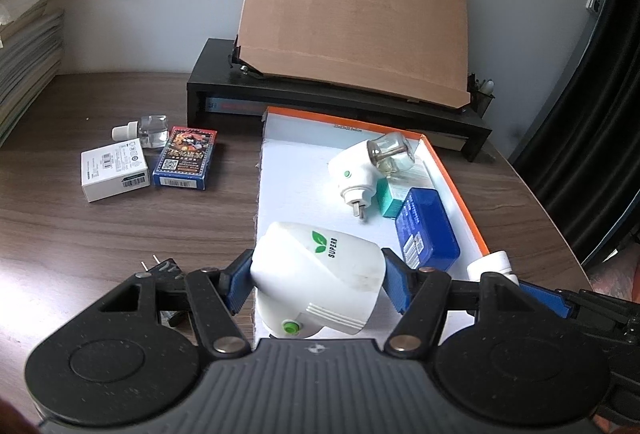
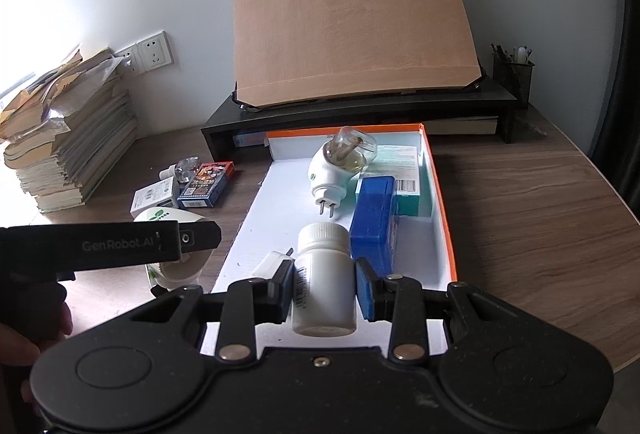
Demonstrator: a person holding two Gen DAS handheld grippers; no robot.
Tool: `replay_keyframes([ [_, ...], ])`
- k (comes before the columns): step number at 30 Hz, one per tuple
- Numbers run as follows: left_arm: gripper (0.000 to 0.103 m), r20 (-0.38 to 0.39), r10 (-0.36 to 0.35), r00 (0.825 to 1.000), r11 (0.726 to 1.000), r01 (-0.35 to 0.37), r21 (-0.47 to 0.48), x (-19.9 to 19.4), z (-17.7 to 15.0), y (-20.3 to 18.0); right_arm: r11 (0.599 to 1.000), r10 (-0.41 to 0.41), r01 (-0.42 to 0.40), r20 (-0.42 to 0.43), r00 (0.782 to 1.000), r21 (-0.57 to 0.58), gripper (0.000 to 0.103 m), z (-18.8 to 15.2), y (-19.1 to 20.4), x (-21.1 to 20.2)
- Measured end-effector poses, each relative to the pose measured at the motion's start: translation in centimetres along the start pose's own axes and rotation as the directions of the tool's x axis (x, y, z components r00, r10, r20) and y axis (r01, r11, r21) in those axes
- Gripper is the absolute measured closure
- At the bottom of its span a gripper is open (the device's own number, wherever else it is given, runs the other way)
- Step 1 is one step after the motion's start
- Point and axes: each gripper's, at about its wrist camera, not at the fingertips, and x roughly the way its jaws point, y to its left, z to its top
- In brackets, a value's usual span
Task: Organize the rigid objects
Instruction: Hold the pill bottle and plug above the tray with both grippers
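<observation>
Two grippers, both loaded: left gripper (image 1: 318, 284) clamps a white plug-in vaporizer (image 1: 320, 286) with a green leaf logo, low centre of the left wrist view, over the near-left edge of the orange-rimmed tray (image 1: 452, 178). Right gripper (image 2: 324, 290) grips a white pill bottle (image 2: 323, 284) above the tray's near end, beside a blue case (image 2: 374, 222). Small white box (image 1: 114, 174) and card pack (image 1: 185, 164) sit on the tabletop (image 1: 120, 234), left of the tray.
</observation>
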Motion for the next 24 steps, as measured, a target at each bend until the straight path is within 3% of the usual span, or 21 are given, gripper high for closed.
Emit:
replay_keyframes([
  [24, 0.037, -0.017, -0.005, 1.0, 1.0, 0.005, 0.008, 1.4, 1.3, 1.3, 1.0, -0.012, 0.012, -0.011, 1.0, 0.003, 0.063, 0.9, 0.6, 1.7],
])
